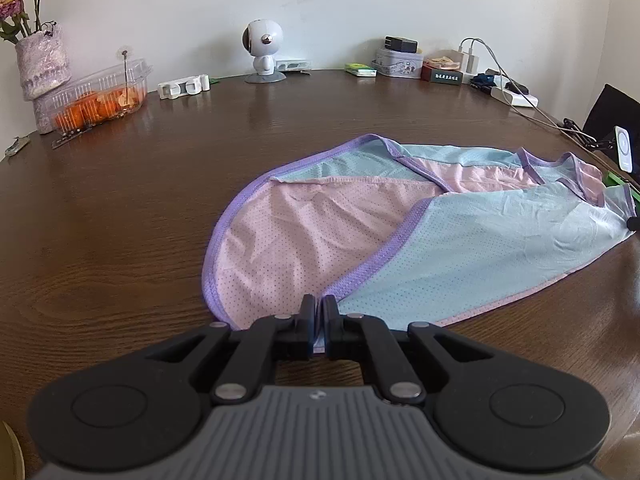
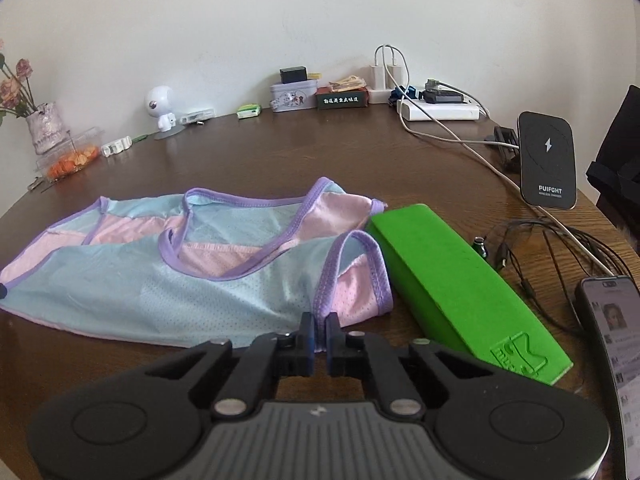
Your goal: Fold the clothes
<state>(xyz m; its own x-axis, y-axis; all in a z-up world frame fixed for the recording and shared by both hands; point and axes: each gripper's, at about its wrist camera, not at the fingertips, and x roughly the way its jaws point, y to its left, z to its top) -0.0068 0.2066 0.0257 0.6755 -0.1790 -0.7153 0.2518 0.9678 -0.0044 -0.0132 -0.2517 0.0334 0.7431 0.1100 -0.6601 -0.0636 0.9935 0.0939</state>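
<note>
A pink-and-blue mesh tank top [image 1: 400,236] trimmed in purple is seen spread across a dark wood-grain table [image 1: 120,208], partly doubled over so that a blue panel is laid across the pink one. Its near hem is pinched by the left gripper [image 1: 319,312], whose jaws are clenched on the fabric at the 6 o'clock edge of the garment; the armhole end is likewise clamped by the right gripper [image 2: 319,330], closed on the cloth just below the purple strap loop [image 2: 352,272]. Both near corners appear to be held this way so that the edge can be lifted and carried over evenly, a judgement drawn from the matched grips. A green box [image 2: 460,288] is seen lying just beside the garment at 3 o'clock in the right wrist view, close enough to be brushed by a fold. A smartphone [image 2: 612,344] and a wireless charger [image 2: 548,160] are placed beyond it among cables. Along the far edge, at 12 o'clock, a white robot figurine [image 1: 262,50] and a tin [image 1: 398,62] are lined against a plain white wall, with a tub of oranges [image 1: 100,100] and a vase of dried roses [image 1: 40,60] at 10 o'clock.
</note>
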